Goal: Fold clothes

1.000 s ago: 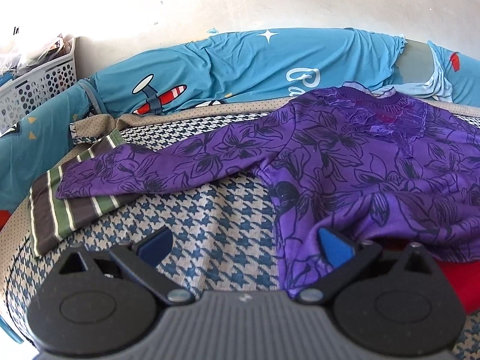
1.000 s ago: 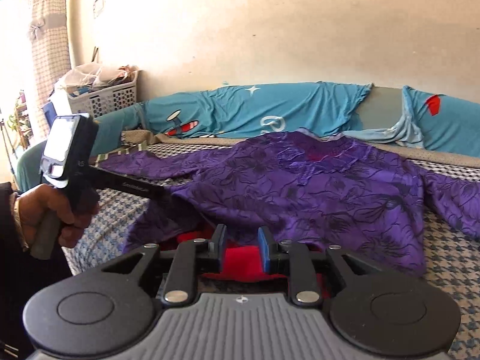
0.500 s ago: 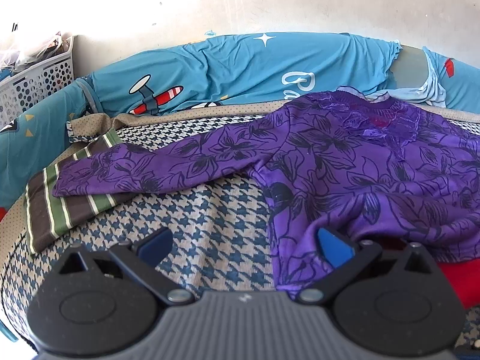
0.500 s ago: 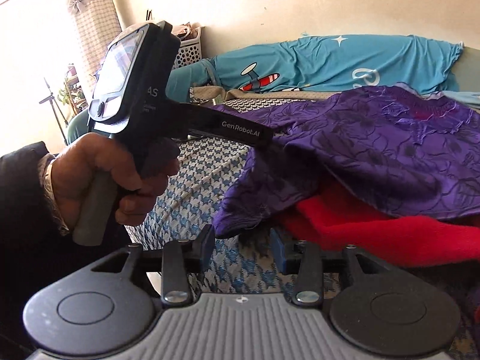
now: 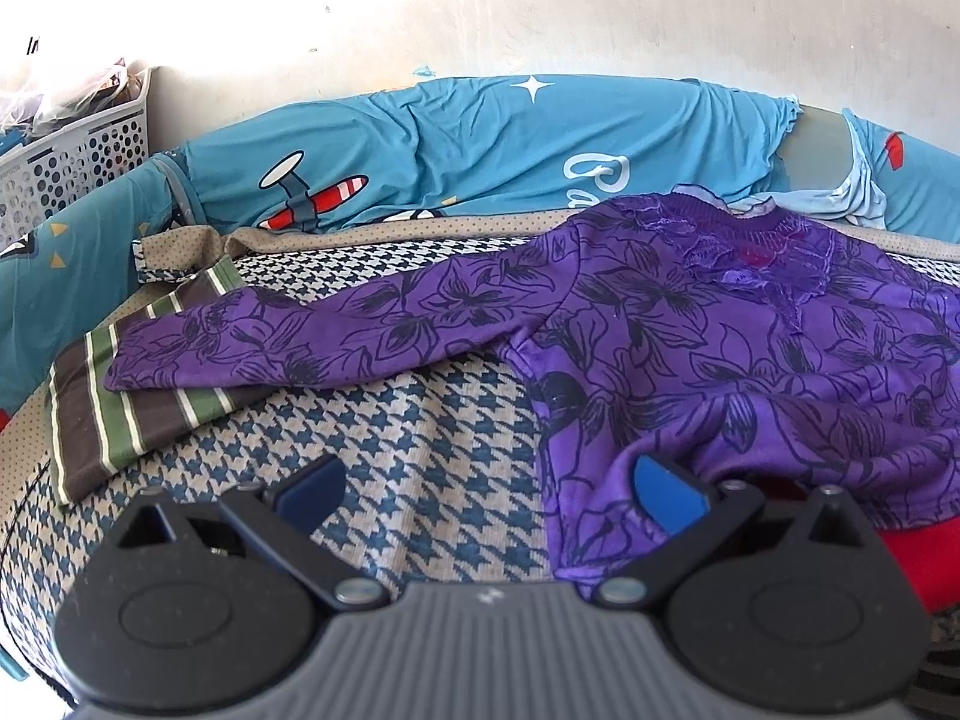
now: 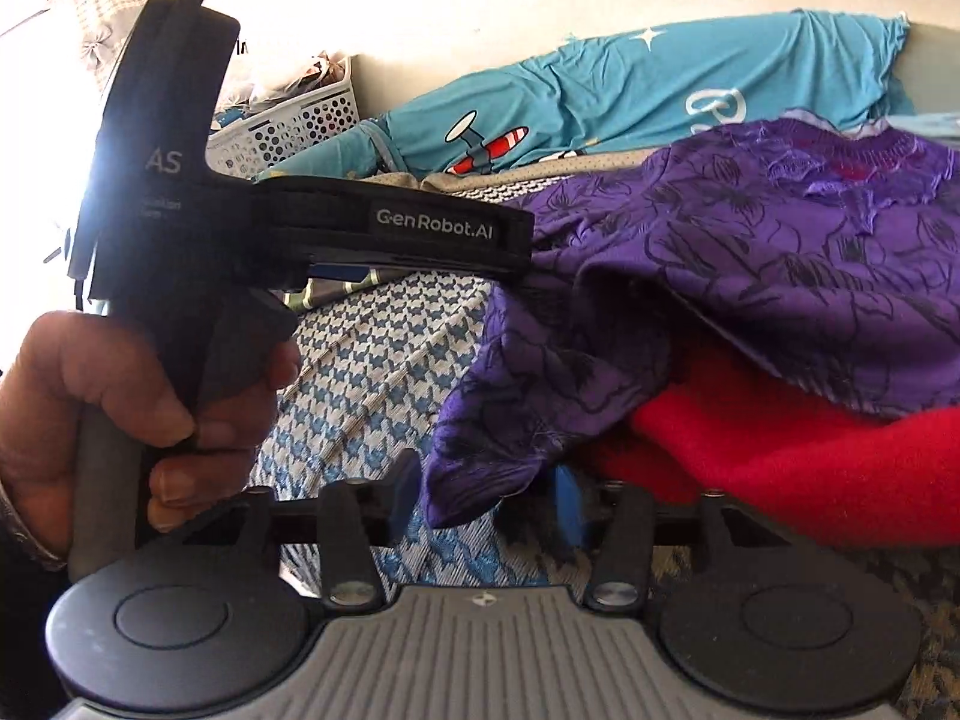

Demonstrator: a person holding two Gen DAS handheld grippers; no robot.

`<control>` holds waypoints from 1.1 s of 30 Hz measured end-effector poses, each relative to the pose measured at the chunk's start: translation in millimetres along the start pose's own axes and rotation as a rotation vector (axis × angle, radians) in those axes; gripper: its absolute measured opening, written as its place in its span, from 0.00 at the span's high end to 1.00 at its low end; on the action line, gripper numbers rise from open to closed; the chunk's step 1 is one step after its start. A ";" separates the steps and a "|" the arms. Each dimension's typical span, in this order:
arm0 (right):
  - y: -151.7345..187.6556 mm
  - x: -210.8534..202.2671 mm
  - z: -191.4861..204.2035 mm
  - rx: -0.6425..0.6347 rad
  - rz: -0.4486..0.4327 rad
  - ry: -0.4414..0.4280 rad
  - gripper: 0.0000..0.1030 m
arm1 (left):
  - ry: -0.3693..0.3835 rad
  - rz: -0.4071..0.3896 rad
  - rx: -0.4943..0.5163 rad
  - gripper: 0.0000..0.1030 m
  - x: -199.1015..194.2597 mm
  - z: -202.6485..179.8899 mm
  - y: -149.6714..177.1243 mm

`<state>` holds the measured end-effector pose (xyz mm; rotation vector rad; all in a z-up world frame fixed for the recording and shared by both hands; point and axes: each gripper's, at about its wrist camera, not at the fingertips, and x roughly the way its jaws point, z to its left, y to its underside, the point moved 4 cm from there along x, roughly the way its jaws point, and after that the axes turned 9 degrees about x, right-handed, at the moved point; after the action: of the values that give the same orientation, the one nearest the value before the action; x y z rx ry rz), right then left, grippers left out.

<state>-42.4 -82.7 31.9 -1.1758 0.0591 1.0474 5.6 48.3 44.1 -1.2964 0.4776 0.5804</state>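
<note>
We see a purple flowered top [image 5: 720, 348] spread across a bed covered in a blue-and-cream houndstooth blanket [image 5: 408, 456], its neckline toward the wall and one long sleeve stretched out to the left, where the cuff lies over a folded brown-and-green striped cloth [image 5: 120, 426]. Under the top's lower edge a red garment [image 6: 810, 456] shows. Along the wall behind runs a teal cover printed with an aeroplane and a star [image 5: 480, 144], and a white perforated basket [image 5: 66, 168] stands at the far left corner.

Our left tongs [image 5: 492, 495] stand spread wide over the blanket, the right-hand pad just at the top's lower left corner, the other pad over bare blanket; nothing is pinched. In the right wrist view a hand [image 6: 90, 414] grips that left tool's handle.

Our right tongs [image 6: 483, 495] have just been closing, with the hanging corner of the purple hem down between the two blue pads. The gap is narrow, yet whether the pads press the cloth we cannot tell.
</note>
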 end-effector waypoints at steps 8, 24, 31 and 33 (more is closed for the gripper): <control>-16.5 -20.6 5.7 -0.047 -0.077 -0.005 0.95 | -0.017 -0.028 -0.043 0.00 -17.9 15.9 4.6; -101.8 -79.8 53.1 -0.063 -0.226 -0.231 0.96 | -0.038 -0.062 -0.079 0.00 -58.4 28.3 28.3; -107.4 -62.9 80.6 -0.075 -0.177 -0.331 0.96 | 0.011 -0.085 -0.159 0.00 -67.3 40.7 34.0; -108.9 -58.1 82.1 -0.072 -0.159 -0.338 0.95 | 0.029 -0.098 -0.157 0.00 -66.9 37.8 33.4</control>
<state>-37.0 -56.1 177.7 -1.0351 -0.3341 1.0997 -66.9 82.1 69.2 -1.4712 0.3954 0.5257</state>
